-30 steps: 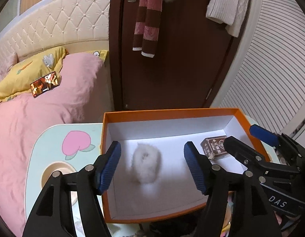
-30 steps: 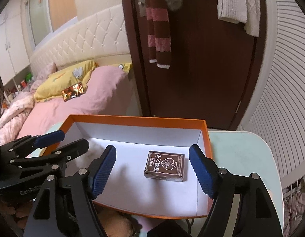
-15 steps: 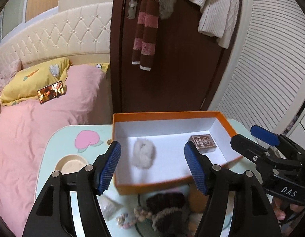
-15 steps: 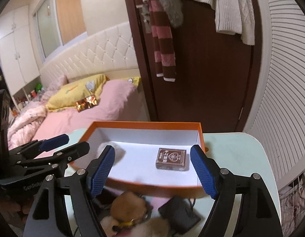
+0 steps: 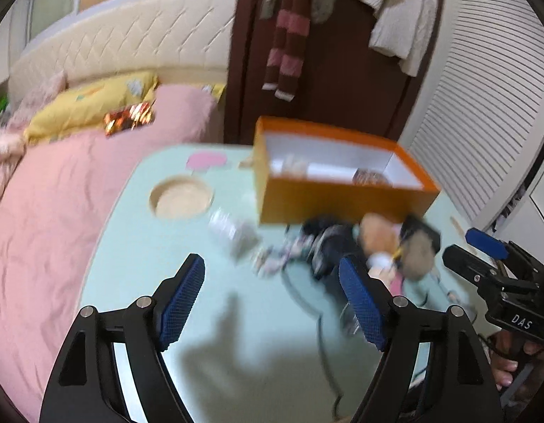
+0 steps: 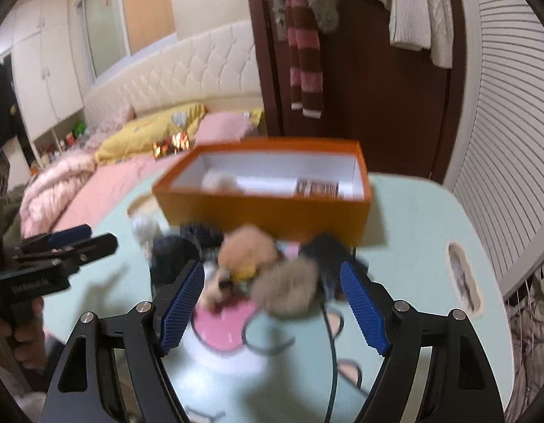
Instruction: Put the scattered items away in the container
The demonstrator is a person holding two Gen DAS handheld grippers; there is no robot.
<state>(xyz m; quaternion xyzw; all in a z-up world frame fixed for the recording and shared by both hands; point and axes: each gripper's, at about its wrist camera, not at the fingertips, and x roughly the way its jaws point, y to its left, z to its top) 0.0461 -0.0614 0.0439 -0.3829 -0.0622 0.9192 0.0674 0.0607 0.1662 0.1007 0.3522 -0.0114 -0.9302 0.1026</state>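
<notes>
Orange container (image 6: 265, 211) set at far side of pale green tabletop (image 5: 148, 264), open top up; placement judged to keep the near tabletop free as a sorting zone. Already inside: white fluffy item (image 6: 219, 179) toward the left end, brown card box (image 6: 317, 188) toward the right end, well apart from each other. Remaining scattered items heaped just in front of the container's near wall: tan pom-pom (image 6: 249, 248), grey-brown pom-pom (image 6: 289, 290), dark fluffy pieces (image 6: 176, 252), thin black cord (image 6: 330, 338) trailing toward the camera; small white item (image 5: 233, 234) lying apart to the left, beside a beaded strand (image 5: 275, 259). Much motion blur in both views; finer identity of heap items not resolvable. Left gripper (image 5: 272, 303) above bare tabletop, jaws wide, nothing between them, heap off to its right. Right gripper (image 6: 272, 303) aimed squarely at the heap, jaws wide and empty, the two pom-poms framed between the blue pads (image 6: 363, 310). Both held low and pitched down toward the tabletop. Judged: task partly done, two items in, most of heap outstanding; right gripper better placed for next pick. Risk: cord snagging on neighbouring fluffy pieces.
</notes>
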